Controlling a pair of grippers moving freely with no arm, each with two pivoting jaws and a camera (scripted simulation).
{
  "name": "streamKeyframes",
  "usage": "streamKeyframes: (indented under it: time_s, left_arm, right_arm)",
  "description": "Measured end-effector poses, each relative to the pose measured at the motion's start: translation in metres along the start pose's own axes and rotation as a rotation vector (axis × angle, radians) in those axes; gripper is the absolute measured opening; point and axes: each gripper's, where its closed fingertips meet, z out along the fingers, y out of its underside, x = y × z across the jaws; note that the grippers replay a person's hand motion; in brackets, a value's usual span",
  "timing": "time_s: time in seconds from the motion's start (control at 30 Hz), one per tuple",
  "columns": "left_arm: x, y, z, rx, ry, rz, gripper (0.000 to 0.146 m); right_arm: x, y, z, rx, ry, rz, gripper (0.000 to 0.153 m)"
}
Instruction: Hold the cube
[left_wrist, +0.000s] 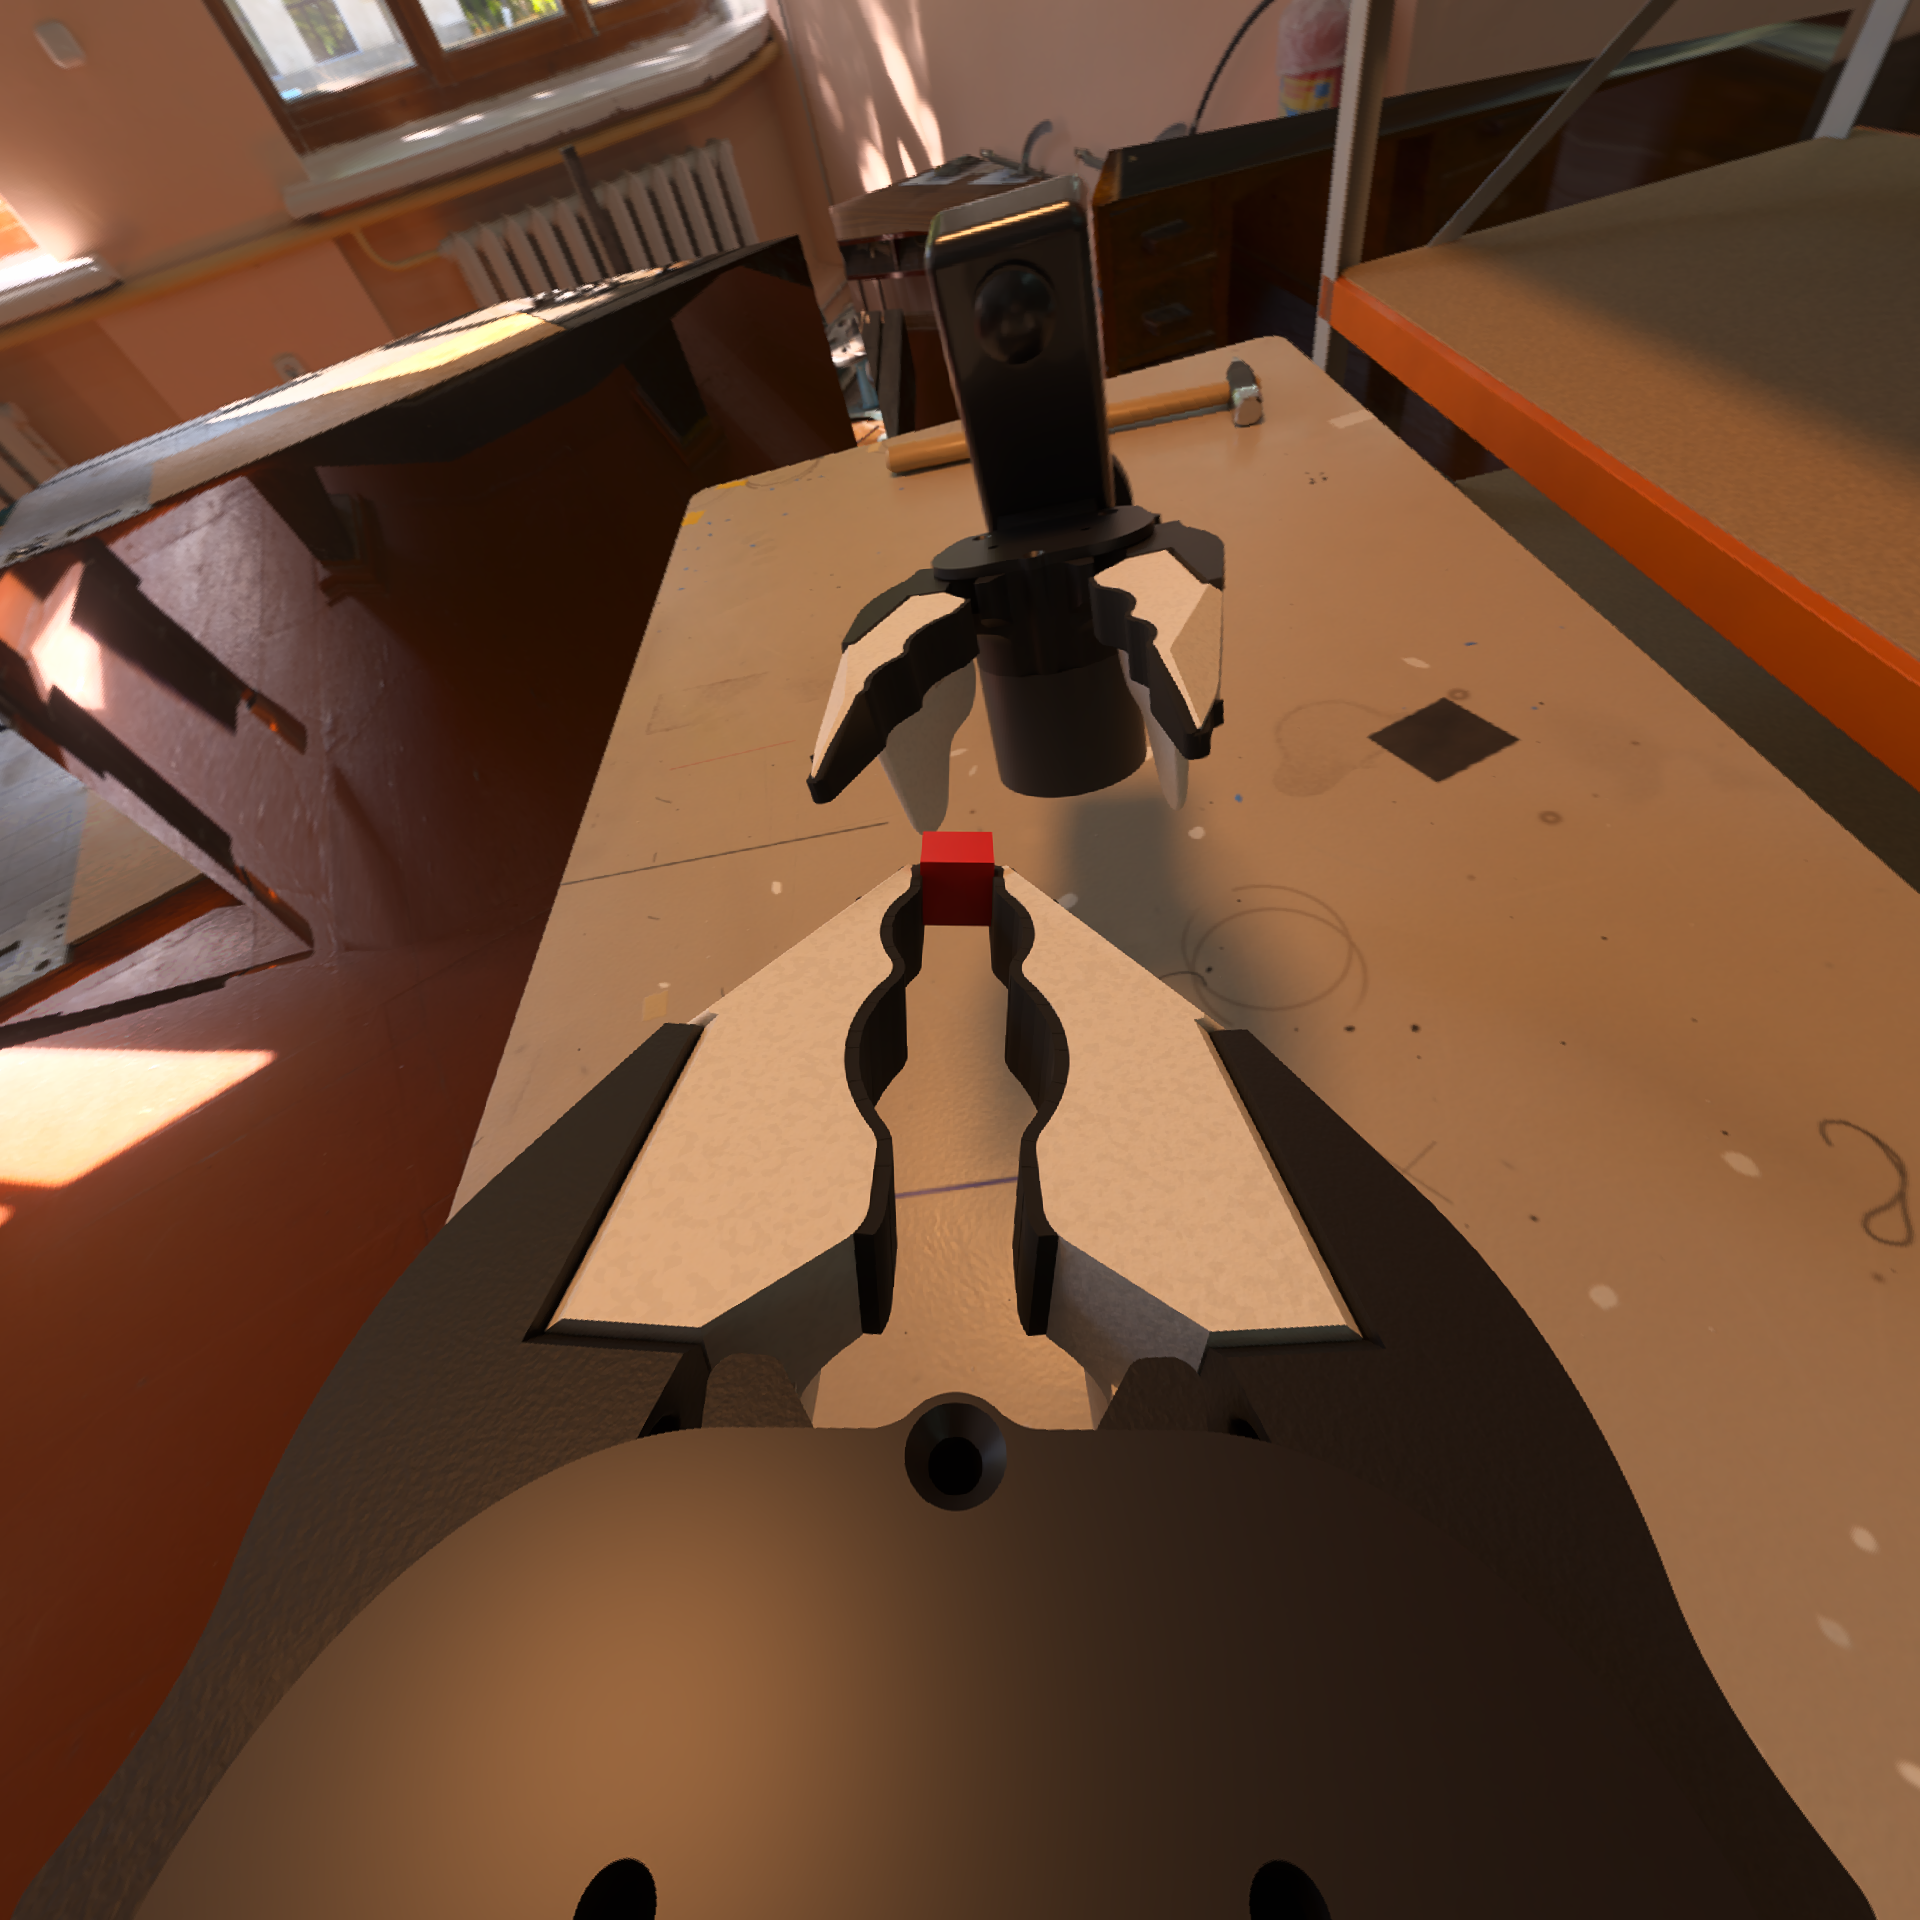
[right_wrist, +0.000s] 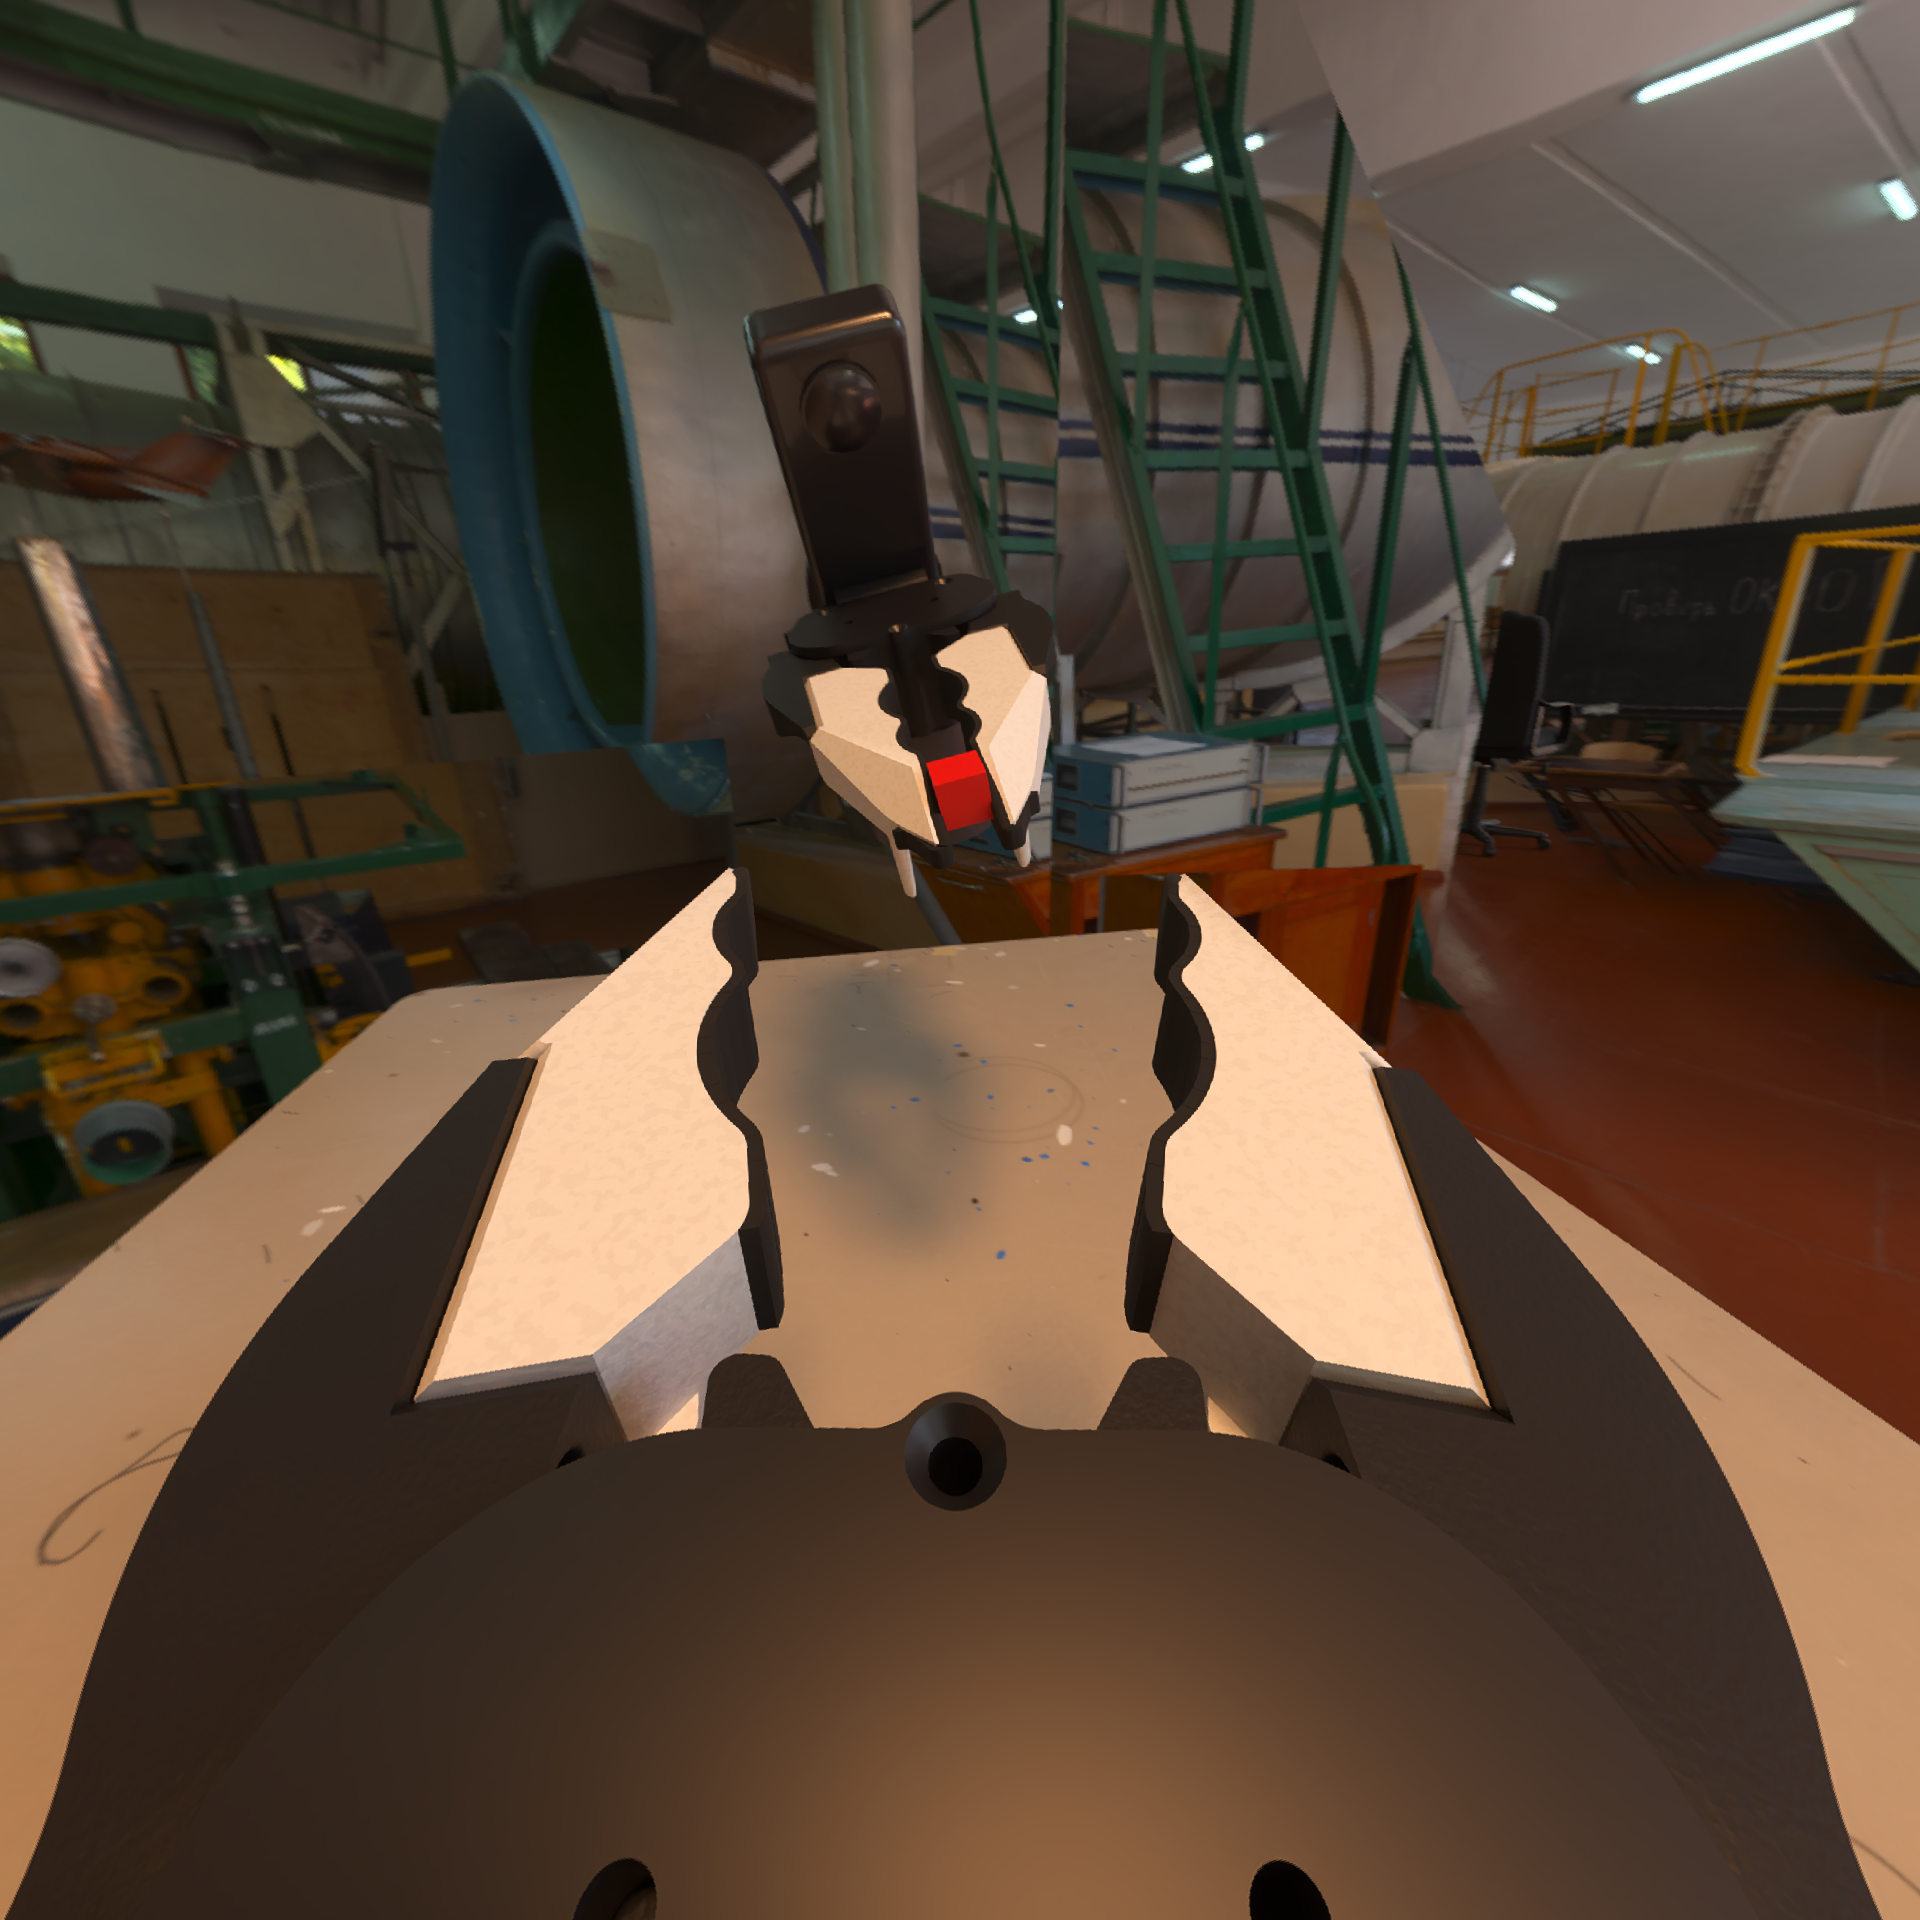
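Note:
A small red cube (left_wrist: 956, 880) sits clamped between the tips of my left gripper (left_wrist: 957, 894), which is shut on it and holds it above the tan table (left_wrist: 1351, 1039). In the right wrist view the left gripper (right_wrist: 964, 821) hangs in the air ahead with the cube (right_wrist: 958, 792) between its fingertips. My right gripper (right_wrist: 956, 904) is open and empty, its fingers spread wide over the table (right_wrist: 935, 1091). In the left wrist view the right gripper (left_wrist: 1013, 774) hovers open, facing me, just beyond the cube.
A hammer (left_wrist: 1091, 421) with a wooden handle lies at the table's far end. A dark square patch (left_wrist: 1442, 738) marks the table to the right. An orange-edged shelf (left_wrist: 1610, 416) stands at the right. The table's left edge (left_wrist: 582, 831) drops to a red floor.

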Motion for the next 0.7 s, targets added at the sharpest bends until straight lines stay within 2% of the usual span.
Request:
streamKeyframes:
  time_s: [0.27,0.7]
  left_arm:
    - [0.006,-0.003,-0.003,0.020,0.056,-0.007,0.011]
    - [0.009,-0.012,-0.011,0.036,0.052,0.013,0.011]
  right_arm:
    - [-0.010,-0.001,0.000,0.021,-0.080,0.022,0.077]
    - [-0.017,-0.008,-0.001,0.078,-0.129,0.053,0.077]
